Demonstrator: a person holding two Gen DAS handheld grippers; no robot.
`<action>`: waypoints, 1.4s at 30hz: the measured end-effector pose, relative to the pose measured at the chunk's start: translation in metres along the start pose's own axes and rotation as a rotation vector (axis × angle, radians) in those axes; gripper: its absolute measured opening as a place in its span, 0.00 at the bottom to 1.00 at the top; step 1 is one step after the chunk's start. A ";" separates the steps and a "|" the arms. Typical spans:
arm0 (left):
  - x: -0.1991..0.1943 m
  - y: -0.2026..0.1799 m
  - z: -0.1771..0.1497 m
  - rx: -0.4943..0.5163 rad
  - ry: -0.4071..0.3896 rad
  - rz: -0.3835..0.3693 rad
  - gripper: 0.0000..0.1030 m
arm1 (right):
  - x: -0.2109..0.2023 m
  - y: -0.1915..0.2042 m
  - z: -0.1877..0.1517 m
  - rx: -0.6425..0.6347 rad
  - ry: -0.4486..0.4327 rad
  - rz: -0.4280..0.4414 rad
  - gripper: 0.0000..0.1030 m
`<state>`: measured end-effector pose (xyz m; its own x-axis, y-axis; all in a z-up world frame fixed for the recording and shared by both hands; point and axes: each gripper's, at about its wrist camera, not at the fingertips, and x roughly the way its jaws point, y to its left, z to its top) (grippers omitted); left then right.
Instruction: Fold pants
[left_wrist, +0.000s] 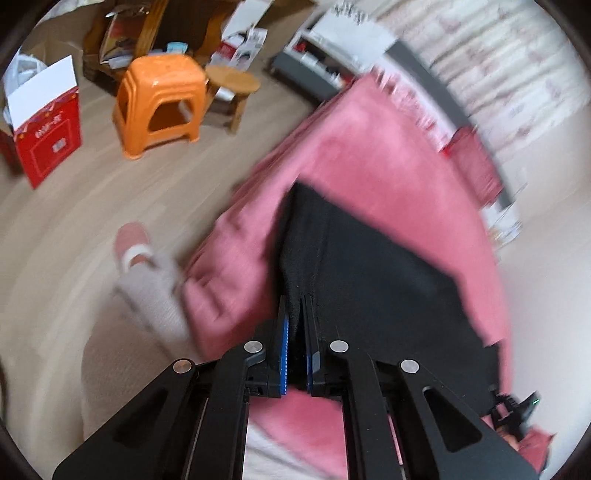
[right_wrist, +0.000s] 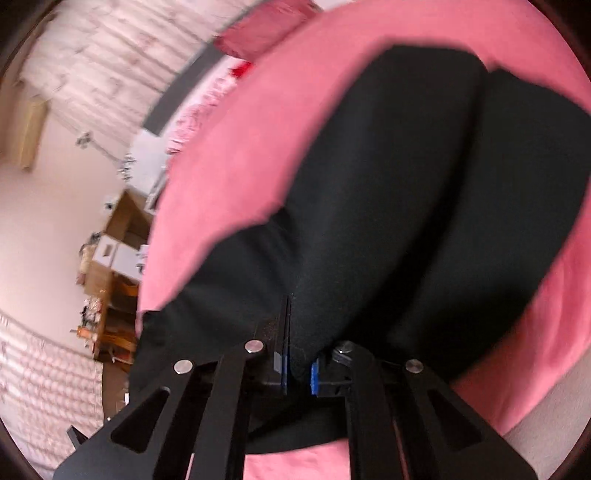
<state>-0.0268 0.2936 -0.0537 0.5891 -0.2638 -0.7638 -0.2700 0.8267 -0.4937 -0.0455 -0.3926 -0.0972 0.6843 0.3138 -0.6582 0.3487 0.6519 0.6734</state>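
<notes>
Black pants (left_wrist: 376, 266) lie on a pink bedspread (left_wrist: 354, 147). My left gripper (left_wrist: 295, 306) is shut on a raised fold of the black cloth, which is pinched between its blue pads. In the right wrist view the pants (right_wrist: 424, 192) fill most of the frame, with a crease running up the middle. My right gripper (right_wrist: 295, 314) is shut on the pants too; the cloth bulges over its right finger and hides that fingertip. Both views are blurred by motion.
The pink bedspread (right_wrist: 258, 129) covers the bed. On the wood floor stand an orange plastic stool (left_wrist: 162, 103), a small wooden stool (left_wrist: 232, 81) and a red box (left_wrist: 48, 140). A person's slippered foot (left_wrist: 136, 247) is beside the bed. Cardboard boxes (right_wrist: 122, 236) sit by the wall.
</notes>
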 end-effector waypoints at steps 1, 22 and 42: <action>0.002 0.000 -0.002 0.023 -0.008 0.014 0.05 | 0.006 -0.006 -0.004 0.020 0.005 -0.001 0.07; 0.007 -0.161 0.001 0.323 -0.208 -0.153 0.64 | -0.045 -0.064 0.073 0.140 -0.186 0.124 0.61; 0.180 -0.234 -0.047 0.655 -0.067 -0.037 0.81 | -0.028 -0.140 0.169 0.313 -0.268 0.147 0.13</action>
<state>0.1064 0.0295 -0.0953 0.6407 -0.2835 -0.7135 0.2582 0.9548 -0.1476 -0.0053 -0.6097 -0.1160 0.8689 0.1708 -0.4646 0.3840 0.3598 0.8504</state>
